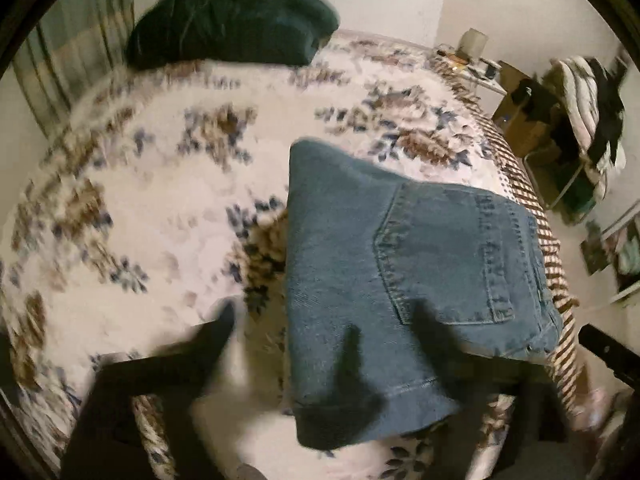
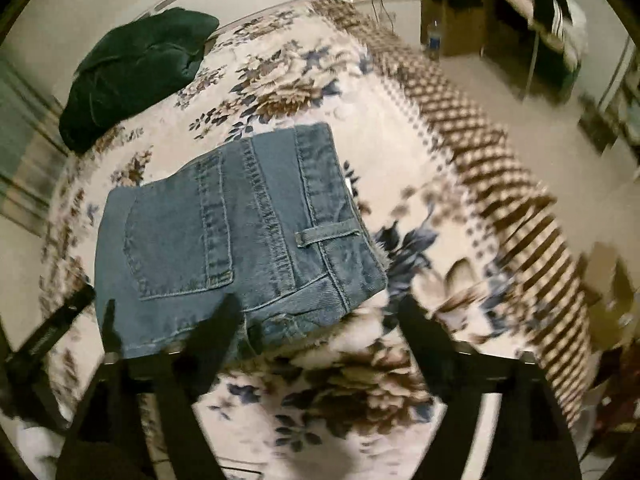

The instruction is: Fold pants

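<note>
Denim pants (image 1: 400, 276), blue and folded into a compact bundle, lie on the bed (image 1: 160, 208) near its striped edge, a back pocket (image 2: 180, 240) and a belt loop (image 2: 326, 236) facing up. In the left wrist view the left claw (image 1: 324, 324) stands open, one dark finger over the floral bedspread and the other over the lower part of the bundle; whether it touches the cloth cannot be told through the blur. In the right wrist view the right claw (image 2: 320, 316) is also spread wide and holds nothing, its left finger overlapping the bundle's near corner and its right finger over bare bedspread. A dark green garment (image 2: 132, 76) lies heaped at the far end of the bed, well apart from the pants. Beyond the bed a rack of hanging clothes (image 1: 592, 92) stands on the floor.
</note>
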`<move>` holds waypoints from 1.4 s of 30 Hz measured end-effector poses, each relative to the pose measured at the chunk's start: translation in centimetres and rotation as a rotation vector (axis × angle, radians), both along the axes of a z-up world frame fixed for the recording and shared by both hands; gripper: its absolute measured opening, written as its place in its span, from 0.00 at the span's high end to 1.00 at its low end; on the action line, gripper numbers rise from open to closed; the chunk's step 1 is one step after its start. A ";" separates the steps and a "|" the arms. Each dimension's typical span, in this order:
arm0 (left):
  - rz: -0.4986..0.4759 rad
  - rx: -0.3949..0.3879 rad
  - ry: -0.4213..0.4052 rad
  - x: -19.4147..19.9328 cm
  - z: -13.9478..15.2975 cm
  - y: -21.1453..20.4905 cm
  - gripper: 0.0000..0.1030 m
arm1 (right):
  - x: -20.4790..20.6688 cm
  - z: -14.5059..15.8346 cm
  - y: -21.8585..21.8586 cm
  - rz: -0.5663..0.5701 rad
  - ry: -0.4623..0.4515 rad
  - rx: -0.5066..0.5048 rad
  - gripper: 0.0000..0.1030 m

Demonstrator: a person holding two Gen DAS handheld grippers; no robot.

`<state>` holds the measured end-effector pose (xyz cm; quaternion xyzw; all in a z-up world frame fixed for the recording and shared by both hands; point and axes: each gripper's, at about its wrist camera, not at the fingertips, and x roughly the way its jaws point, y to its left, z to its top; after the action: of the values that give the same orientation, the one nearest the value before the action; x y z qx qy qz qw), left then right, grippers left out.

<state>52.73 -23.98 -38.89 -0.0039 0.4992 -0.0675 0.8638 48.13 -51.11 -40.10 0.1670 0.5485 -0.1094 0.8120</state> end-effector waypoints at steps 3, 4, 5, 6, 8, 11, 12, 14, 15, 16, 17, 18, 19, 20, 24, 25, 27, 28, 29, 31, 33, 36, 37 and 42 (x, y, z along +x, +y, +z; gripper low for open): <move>-0.015 0.041 -0.039 -1.2 1.7 -0.5 0.00 | -0.9 1.9 1.7 0.019 -0.004 -0.100 0.01; -0.019 0.053 -0.045 -1.6 2.1 -0.7 0.00 | -1.2 2.5 2.2 0.027 -0.008 -0.128 0.01; -0.019 0.064 -0.051 -2.0 2.5 -0.9 0.00 | -1.8 3.3 2.9 0.036 -0.021 -0.167 0.01; -0.018 0.077 -0.061 -2.5 3.1 -1.1 0.00 | -2.1 3.9 3.3 0.042 -0.031 -0.186 0.01; -0.027 0.086 -0.083 -3.4 4.2 -1.4 0.00 | -3.0 5.2 3.9 0.044 -0.052 -0.220 0.01; -0.025 0.085 -0.095 -4.7 5.5 -1.7 0.00 | -4.4 7.0 4.1 0.038 -0.081 -0.235 0.01; -0.020 0.089 -0.101 -5.3 6.1 -1.8 0.00 | -4.8 7.6 4.2 0.037 -0.089 -0.233 0.01; -0.018 0.084 -0.110 -6.2 7.0 -2.0 0.00 | -6.0 9.1 4.2 0.035 -0.113 -0.238 0.01; -0.009 0.091 -0.119 -7.0 7.8 -2.0 0.00 | -6.5 9.7 4.3 0.038 -0.123 -0.245 0.01; -0.003 0.092 -0.127 -7.6 8.5 -2.0 0.00 | -7.1 10.5 4.3 0.040 -0.134 -0.251 0.01; -0.001 0.088 -0.131 -8.1 8.9 -2.1 0.00 | -7.8 11.3 4.4 0.044 -0.147 -0.256 0.01; 0.003 0.085 -0.143 -9.1 9.9 -2.1 0.00 | -8.6 12.4 4.5 0.048 -0.159 -0.258 0.01; 0.010 0.086 -0.152 -9.9 10.8 -2.1 0.00 | -9.3 13.3 4.5 0.052 -0.171 -0.256 0.01; 0.013 0.082 -0.160 -10.6 11.4 -2.1 0.00 | -10.3 14.4 4.6 0.060 -0.186 -0.253 0.01; 0.026 0.070 -0.208 -14.6 15.2 -2.3 0.00 | -14.2 18.8 5.1 0.086 -0.242 -0.268 0.01; 0.033 0.070 -0.220 -15.7 16.3 -2.3 0.00 | -15.3 19.9 5.3 0.090 -0.257 -0.271 0.01; 0.038 0.059 -0.239 -17.9 18.1 -2.3 0.00 | -17.7 22.5 5.5 0.101 -0.290 -0.274 0.01; 0.044 0.057 -0.249 -19.1 19.1 -2.3 0.00 | -18.8 23.5 5.6 0.104 -0.303 -0.278 0.01; 0.047 0.058 -0.257 -20.1 20.0 -2.3 0.00 | -20.4 25.1 5.7 0.109 -0.325 -0.278 0.01; 0.048 0.057 -0.280 -22.6 22.0 -2.3 0.00 | -22.6 27.1 5.9 0.116 -0.349 -0.279 0.01; 0.051 0.058 -0.296 -25.0 23.6 -2.4 0.00 | -25.4 29.6 5.9 0.125 -0.379 -0.276 0.01; 0.063 0.073 -0.307 -28.1 25.7 -2.7 0.00 | -29.2 32.6 6.0 0.138 -0.413 -0.263 0.01; 0.066 0.068 -0.302 -29.3 26.3 -2.7 0.00 | -30.3 33.4 6.0 0.139 -0.418 -0.258 0.01; 0.066 0.050 -0.271 -33.2 28.0 -2.8 0.00 | -36.2 37.1 6.8 0.178 -0.441 -0.263 0.01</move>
<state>19.50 -26.79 -10.94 0.0102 0.3790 -0.0266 0.9249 11.91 -44.27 -2.99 0.0310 0.3519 -0.0691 0.9330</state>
